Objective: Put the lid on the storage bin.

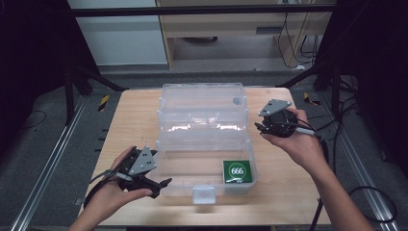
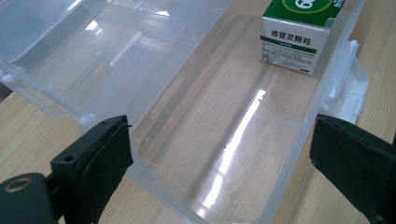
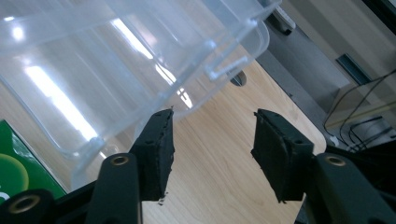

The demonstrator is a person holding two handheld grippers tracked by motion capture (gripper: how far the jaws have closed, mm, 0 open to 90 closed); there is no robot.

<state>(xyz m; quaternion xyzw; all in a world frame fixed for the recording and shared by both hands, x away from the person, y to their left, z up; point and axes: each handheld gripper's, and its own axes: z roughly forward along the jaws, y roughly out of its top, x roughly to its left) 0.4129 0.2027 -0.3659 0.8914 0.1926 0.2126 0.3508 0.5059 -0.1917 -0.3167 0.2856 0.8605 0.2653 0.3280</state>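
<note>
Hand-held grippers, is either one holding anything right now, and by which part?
Nothing is held. The left hand-held gripper and right hand-held gripper are both open beside the clear plastic storage box.

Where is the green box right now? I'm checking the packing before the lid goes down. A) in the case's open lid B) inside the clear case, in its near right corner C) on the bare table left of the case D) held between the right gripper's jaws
B: in the high view the green box stands inside the clear case, in its near right corner, clear of both grippers.
</note>
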